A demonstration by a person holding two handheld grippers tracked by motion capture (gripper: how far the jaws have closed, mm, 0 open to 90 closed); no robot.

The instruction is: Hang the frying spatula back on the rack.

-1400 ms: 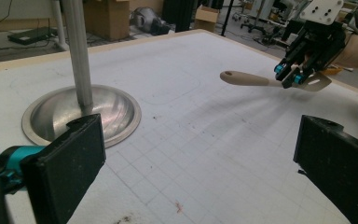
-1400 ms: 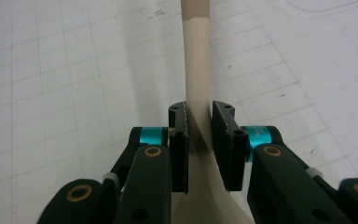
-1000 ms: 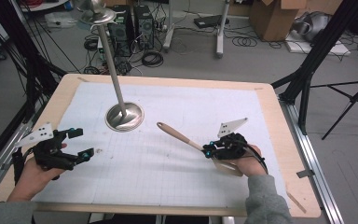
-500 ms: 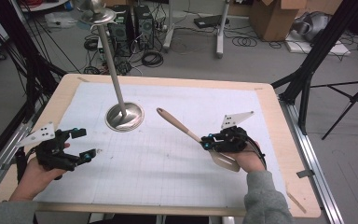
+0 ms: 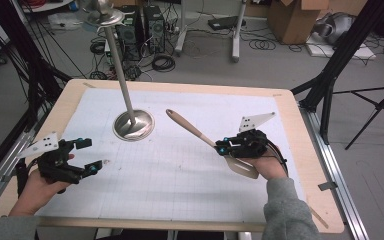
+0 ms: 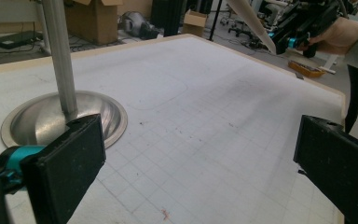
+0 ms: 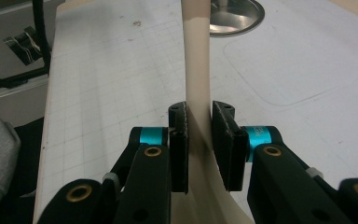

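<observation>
Since a second ago the right gripper has lifted its spatula off the mat: the wooden handle that lay low across the sheet now slants up, its rounded tip pointing toward the far left, closer to the metal stand's base than before. The left gripper has kept its place at the near left.

From above, the spatula runs from that raised tip down to its pale flat blade, which sits just in front of the right hand at the near right of the table. In the right gripper view the two black pads are pressed against either side of the spatula's neck, where the handle widens into the blade, so the tool is clamped there.

The left gripper's jaws stand wide apart with nothing between them, over the white gridded mat. In the left gripper view the stand's base lies just beyond one pad, with its thin pole rising from it.
</observation>
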